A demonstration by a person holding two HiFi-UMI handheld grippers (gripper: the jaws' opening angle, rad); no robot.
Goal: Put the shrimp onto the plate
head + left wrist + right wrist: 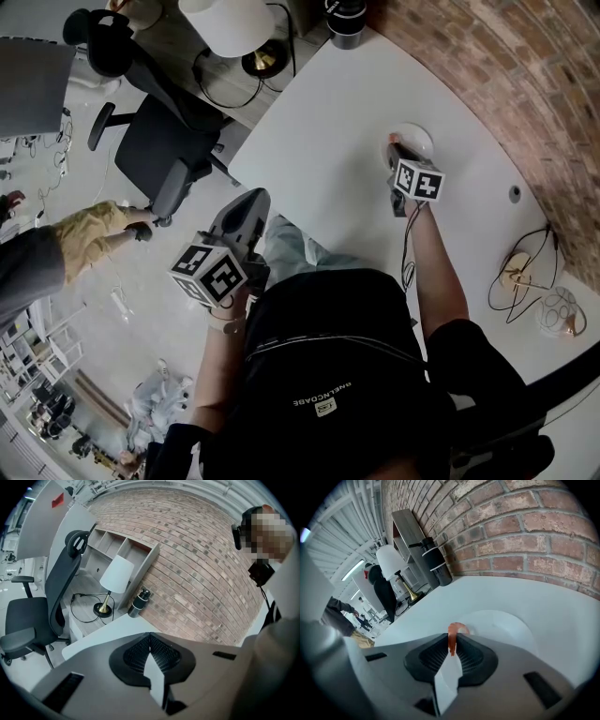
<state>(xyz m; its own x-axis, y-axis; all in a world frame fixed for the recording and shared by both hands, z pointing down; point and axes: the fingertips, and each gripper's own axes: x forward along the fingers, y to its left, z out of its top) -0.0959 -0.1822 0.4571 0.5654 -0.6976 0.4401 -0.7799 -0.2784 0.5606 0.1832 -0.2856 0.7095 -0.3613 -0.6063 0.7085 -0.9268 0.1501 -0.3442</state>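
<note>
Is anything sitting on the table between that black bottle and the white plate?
No. The right gripper view shows only bare white table between the black bottle and the plate.

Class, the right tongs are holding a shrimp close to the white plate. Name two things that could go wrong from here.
1. The shrimp is pinched in the right tongs near the rim of the plate, not clearly over its middle. An early release might drop it on the table.
2. Only a thin part of it looks gripped, so it could slip out or tear.
</note>
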